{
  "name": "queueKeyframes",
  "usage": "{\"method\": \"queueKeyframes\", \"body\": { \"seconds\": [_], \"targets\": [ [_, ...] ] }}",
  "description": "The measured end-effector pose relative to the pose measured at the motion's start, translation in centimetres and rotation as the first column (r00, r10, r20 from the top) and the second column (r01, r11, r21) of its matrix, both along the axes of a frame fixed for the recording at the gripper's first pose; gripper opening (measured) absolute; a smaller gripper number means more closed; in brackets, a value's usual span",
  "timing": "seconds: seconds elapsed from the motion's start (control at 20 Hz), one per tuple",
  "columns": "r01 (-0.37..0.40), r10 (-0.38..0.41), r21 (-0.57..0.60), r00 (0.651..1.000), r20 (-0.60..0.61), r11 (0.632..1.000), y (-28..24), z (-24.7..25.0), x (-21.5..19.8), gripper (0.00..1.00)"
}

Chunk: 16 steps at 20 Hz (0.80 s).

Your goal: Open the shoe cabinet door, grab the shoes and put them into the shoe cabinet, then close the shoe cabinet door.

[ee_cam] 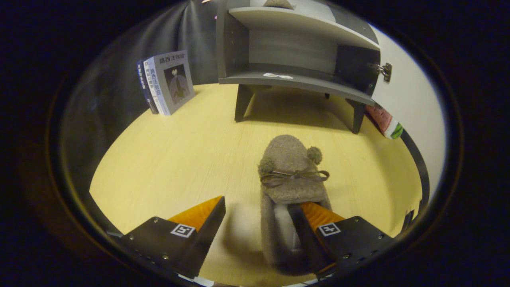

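The gripper [261, 209] was spread wide over the slipper [291, 175], gripping nothing: one finger stood inside the heel opening, the other out on the bare desk [167, 159]. The slipper lay toe-first, long axis pointing straight at the cabinet [295, 52] beyond. Door [410, 103] swung wide, lower shelf free, open desk between, books [167, 81] well off to the side.

Cabinet mouth: shoe cabinet [295, 59] door [410, 99] open, lower shelf bare except 1 small white scrap [277, 75].
Path: bare tabletop [179, 159] ahead of gripper [261, 207].
Obstacles: slipper [291, 175] between spread fingers; books [167, 81] well aside.
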<state>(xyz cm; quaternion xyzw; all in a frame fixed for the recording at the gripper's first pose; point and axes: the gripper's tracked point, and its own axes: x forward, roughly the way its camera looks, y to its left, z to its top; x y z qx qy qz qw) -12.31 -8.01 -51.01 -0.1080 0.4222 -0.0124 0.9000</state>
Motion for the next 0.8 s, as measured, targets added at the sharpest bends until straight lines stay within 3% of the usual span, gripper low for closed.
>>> {"method": "queueKeyframes", "body": {
  "seconds": [0.45, 0.6, 0.8],
  "targets": [
    [0.048, -0.048, -0.012, 0.998, 0.028, 0.999, -0.8, -0.5, 1.8, 0.96],
    [0.064, -0.064, -0.02, 0.997, 0.031, 0.998, -1.9, -0.4, 2.2, 0.66],
    [0.038, -0.038, -0.047, 0.999, 0.01, 0.998, -1.9, -0.5, 2.1, 0.63]
  ]
}}
